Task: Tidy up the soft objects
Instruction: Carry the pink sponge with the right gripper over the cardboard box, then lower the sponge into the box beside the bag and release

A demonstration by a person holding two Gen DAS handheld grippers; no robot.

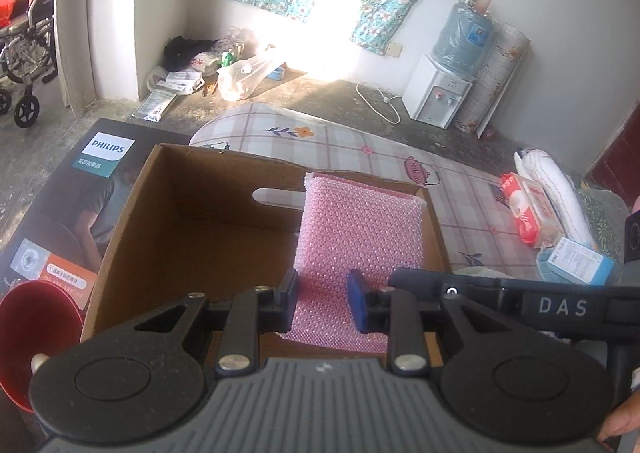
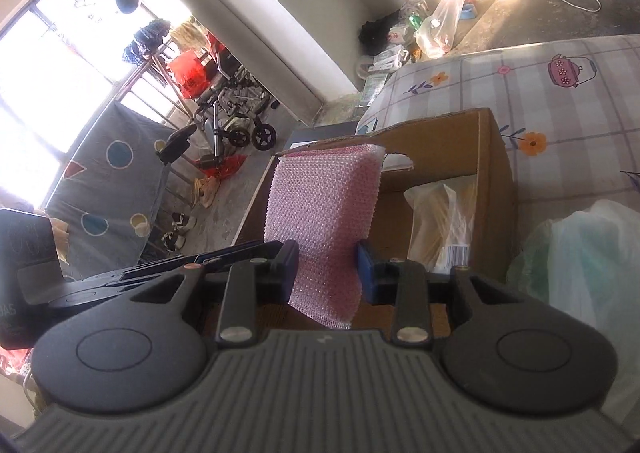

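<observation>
1. Your left hand-held gripper (image 1: 321,301) is clamped on the near edge of the pink bubble-wrap sheet (image 1: 356,229), both blue pads pressing its sides.
2. Your right hand-held gripper (image 2: 328,273) is closed on the same sheet (image 2: 320,213) at another edge, so you carry it between both hands.
3. The sheet hangs over the open cardboard box (image 1: 132,221); its far end rises to about the box's far rim in both views, and the rest drapes back toward the grippers. Whether any of it touches the box floor I cannot tell.
4. Already done, by the look of it: a clear plastic bag with a barcode label (image 2: 444,221) lies inside the box in the right wrist view, so at least one soft item seems stowed.
5. In hand now: getting the bubble wrap fully inside. It is not yet released, and part of it stands above the walls.
6. Left to do, I judge: lower the sheet so it settles below the rim, let go with both grippers, then fetch what waits on the bed (image 1: 400,157).
7. Candidates there are the red-and-white tissue pack (image 1: 524,209), the rolled white cloth (image 1: 556,189) and a pale green plastic bag (image 2: 588,253) beside the box.
8. You look roughly midway, not near the end.
</observation>
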